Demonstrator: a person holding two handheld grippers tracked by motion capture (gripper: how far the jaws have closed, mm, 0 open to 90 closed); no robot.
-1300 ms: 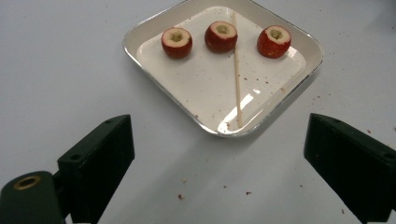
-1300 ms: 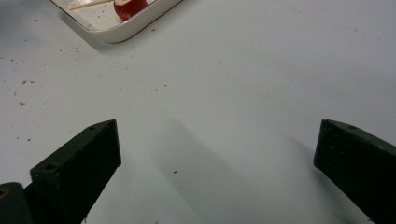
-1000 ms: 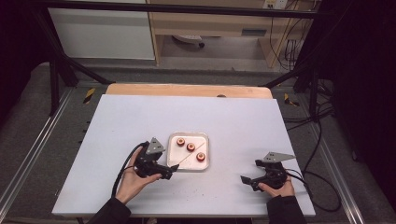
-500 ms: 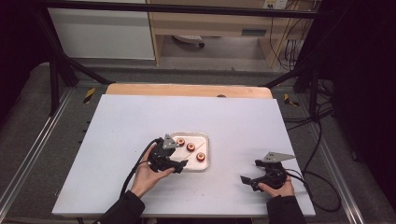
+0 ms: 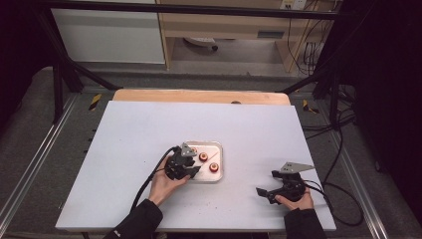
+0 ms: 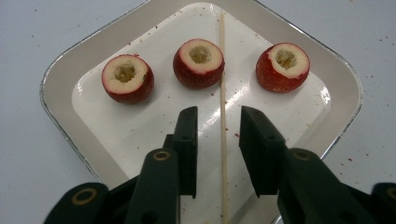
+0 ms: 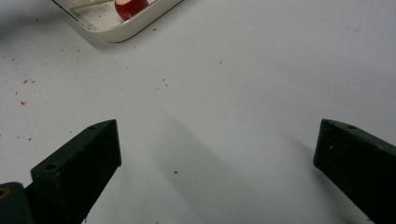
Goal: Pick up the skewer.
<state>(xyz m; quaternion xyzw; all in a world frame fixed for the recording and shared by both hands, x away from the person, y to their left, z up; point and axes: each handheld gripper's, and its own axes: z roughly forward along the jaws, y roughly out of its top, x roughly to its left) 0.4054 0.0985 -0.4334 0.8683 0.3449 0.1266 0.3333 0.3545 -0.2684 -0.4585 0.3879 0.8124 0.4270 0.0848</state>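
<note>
In the left gripper view our left gripper (image 6: 218,119) fills the lower half of the frame, its two black jaws parted with a gap between them. A thin wooden skewer (image 6: 222,93) runs straight up the middle of the frame through that gap, lying on the floor of the white tray (image 6: 60,88); we cannot tell whether either jaw touches it. Beyond the jaw tips three cored red fruits sit in a row across the upper part of the frame: the left fruit (image 6: 127,78), the middle fruit (image 6: 198,63) just left of the skewer, and the right fruit (image 6: 282,66) to the skewer's right. All three stand with their pale hollowed tops upward, apart from one another.

In the right gripper view our right gripper (image 7: 217,149) has its jaws spread wide at the lower left and lower right corners, with bare white table (image 7: 261,70) between them and nothing held. One corner of the tray lies in the upper left of that frame.

In the high view the right gripper (image 5: 263,191) rests low on the table at lower right, well apart from the tray (image 5: 219,164), which sits near the centre. The left gripper (image 5: 191,172) is over the tray's left edge.
</note>
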